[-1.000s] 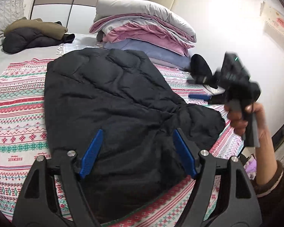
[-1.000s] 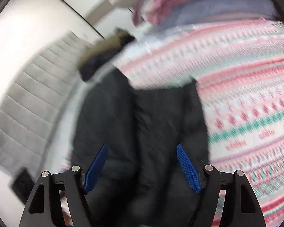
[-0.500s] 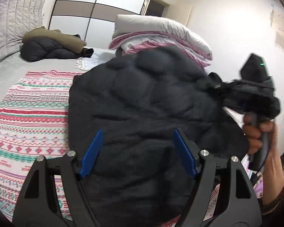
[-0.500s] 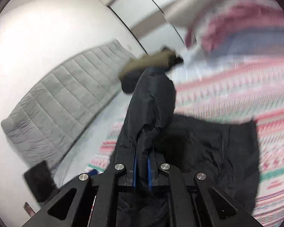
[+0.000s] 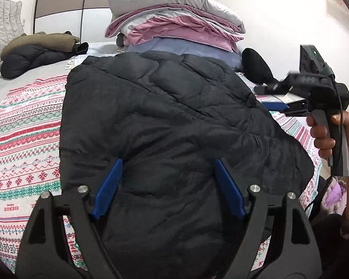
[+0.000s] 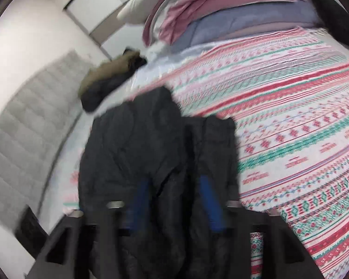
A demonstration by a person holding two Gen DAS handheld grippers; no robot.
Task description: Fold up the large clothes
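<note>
A large black puffer jacket [image 5: 165,125] lies folded over on the patterned bedspread [image 5: 23,125]. My left gripper [image 5: 167,183] is open just above the jacket's near part, holding nothing. My right gripper [image 6: 174,200] is open over the jacket [image 6: 139,144] in its own blurred view. It also shows in the left wrist view [image 5: 274,103], at the jacket's right edge, held by a hand [image 5: 323,137].
A stack of folded quilts [image 5: 174,30] stands at the back of the bed. A dark and olive coat [image 5: 37,51] lies at the back left. A black round object [image 5: 256,67] sits at the back right. A grey padded headboard [image 6: 23,125] runs along the left.
The right gripper was shut on the jacket and held its side up half a second ago. It has let go and opened, and the jacket has dropped flat, folded over.
</note>
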